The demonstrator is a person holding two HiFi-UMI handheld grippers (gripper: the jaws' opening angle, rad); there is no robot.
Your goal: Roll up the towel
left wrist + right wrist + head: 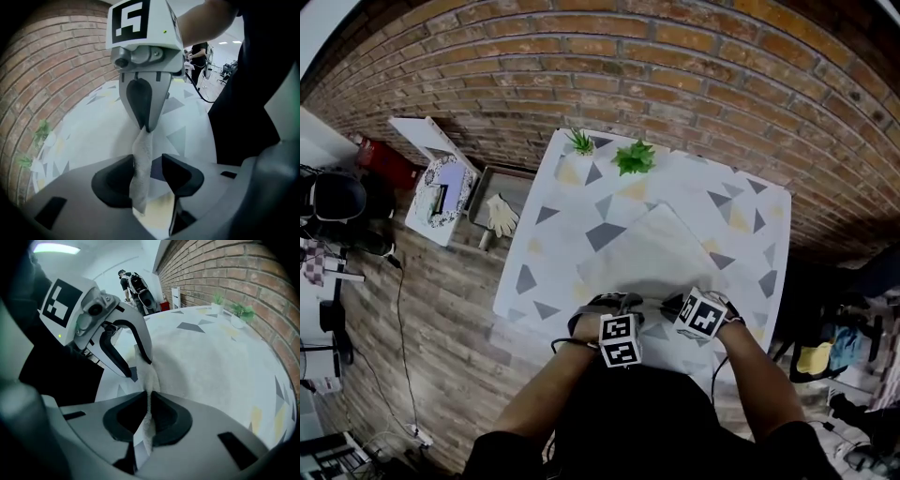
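Head view, far left on the wood floor: white box [441, 187] w/ lid up, contents too small to tell. Just right of it sits a grey tray [480, 192] w/ one pale glove [501, 216] lying in it. The tray is beside the table [534, 281], which has a white cloth w/ grey & yellow triangles. At the table's far edge stand two small pots near each other, each w/ a green plant in it: left plant [580, 142], right plant [635, 157].

Towel [652, 248], white, lies flat mid-table, turned cornerwise, its near end at the grippers on the person's side.

Left gripper [616, 302] is at the towel's near end, pointing steeply down. Left gripper view: jaws stand apart w/ a raised strip of towel btwn them. The strip rests against the left-hand pad [117, 180], w/ a clear gap to the other pad, so it isn't clamped.

Right gripper [678, 305] is just beside the left one, tips close together. Right gripper view: jaws closed on a pinched fold of towel, pads [164, 416] pressing the cloth from both sides. The rest of the towel spreads flat over the table beyond. Left gripper view also shows the right gripper's tip nipping the same ridge of towel just ahead
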